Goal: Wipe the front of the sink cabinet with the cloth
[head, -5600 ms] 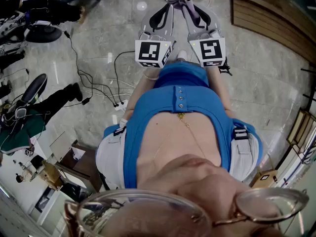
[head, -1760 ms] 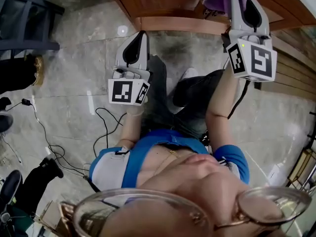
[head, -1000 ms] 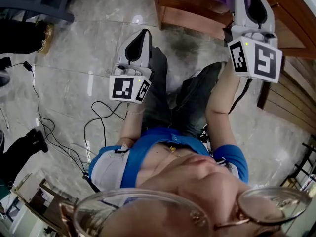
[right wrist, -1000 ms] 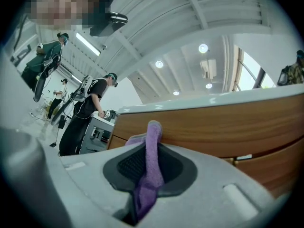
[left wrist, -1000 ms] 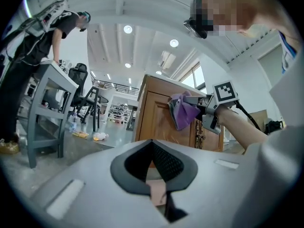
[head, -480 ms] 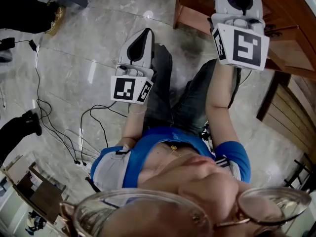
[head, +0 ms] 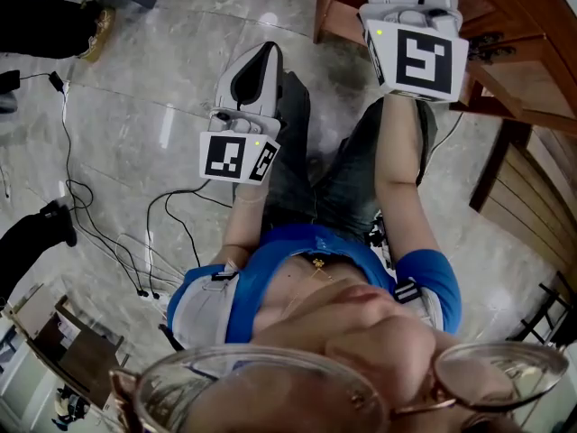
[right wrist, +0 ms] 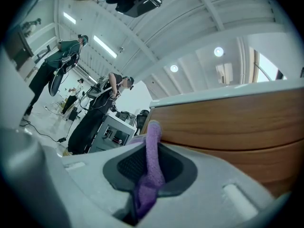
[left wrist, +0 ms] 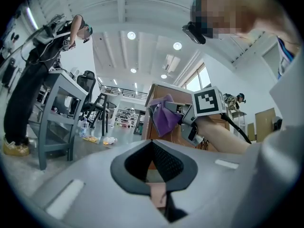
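**Purple cloth clamped in the right tongs, close to the cabinet front**

Grey marble floor (head: 162, 106) fills most of the head view, glossy and lit by round ceiling lamps that both gripper views show overhead. At the upper right stands the wooden sink cabinet (head: 505, 7). In the right gripper view its brown front (right wrist: 237, 122) runs under a pale top edge and fills the right half of the picture.

A person in a blue top (head: 270, 278) and dark jeans (head: 334, 188) faces the cabinet, knees bent. Other people in dark clothes (left wrist: 28, 80) stand by a grey desk (left wrist: 57, 108) farther off.

The right gripper (right wrist: 151, 141) is raised toward the cabinet, its marker cube (head: 415, 57) facing the head camera. Its jaws are closed on the purple cloth (right wrist: 153, 170), which stands up between the pads as a narrow fold. The fold's tip lies just before the wood; whether it touches cannot be told.

The left gripper (head: 257, 61) is held lower, over the person's left thigh and well apart from the cabinet. Its jaws (left wrist: 153, 160) are pressed together with nothing between them. From its view the cloth (left wrist: 164, 118) hangs bunched at the right gripper's tip, in front of the cabinet's corner.

Black cables (head: 171, 233) trail across the floor on the left.
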`<state>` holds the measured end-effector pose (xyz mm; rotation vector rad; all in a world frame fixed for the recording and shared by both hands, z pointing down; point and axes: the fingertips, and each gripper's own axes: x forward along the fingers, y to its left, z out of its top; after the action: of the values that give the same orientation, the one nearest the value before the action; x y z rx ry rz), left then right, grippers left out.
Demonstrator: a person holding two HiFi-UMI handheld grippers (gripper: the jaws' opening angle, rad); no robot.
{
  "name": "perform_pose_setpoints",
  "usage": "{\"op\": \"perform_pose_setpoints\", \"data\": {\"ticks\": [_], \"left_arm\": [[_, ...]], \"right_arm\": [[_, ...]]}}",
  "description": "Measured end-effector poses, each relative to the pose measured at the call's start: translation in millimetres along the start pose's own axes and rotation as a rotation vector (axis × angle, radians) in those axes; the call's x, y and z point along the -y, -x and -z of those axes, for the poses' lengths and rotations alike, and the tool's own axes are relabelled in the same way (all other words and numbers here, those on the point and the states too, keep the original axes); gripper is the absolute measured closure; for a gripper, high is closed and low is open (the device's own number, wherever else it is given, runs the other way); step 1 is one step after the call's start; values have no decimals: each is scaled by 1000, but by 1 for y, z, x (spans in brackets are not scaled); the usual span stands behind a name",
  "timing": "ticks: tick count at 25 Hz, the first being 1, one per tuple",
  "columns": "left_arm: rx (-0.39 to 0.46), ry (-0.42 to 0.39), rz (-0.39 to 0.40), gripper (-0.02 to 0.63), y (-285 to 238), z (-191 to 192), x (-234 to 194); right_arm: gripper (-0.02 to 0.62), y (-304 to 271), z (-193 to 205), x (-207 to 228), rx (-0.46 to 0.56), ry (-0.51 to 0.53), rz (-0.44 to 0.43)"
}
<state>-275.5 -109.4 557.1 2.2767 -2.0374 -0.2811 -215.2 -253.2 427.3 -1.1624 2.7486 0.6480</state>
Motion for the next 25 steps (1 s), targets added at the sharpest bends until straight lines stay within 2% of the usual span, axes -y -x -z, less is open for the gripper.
{"op": "perform_pose_setpoints", "data": {"ticks": [10,16,25], "left_arm": [[-2,10,23,606,-8,2,5],[-6,7,46,606,-12,5,11],[-8,13,94,606,-19,7,24]], "right_arm": [[545,-2,40,-18,-65,-11,-48],[545,0,44,-22,-83,-2,-54],[545,17,50,4,-103,0,0]]}}
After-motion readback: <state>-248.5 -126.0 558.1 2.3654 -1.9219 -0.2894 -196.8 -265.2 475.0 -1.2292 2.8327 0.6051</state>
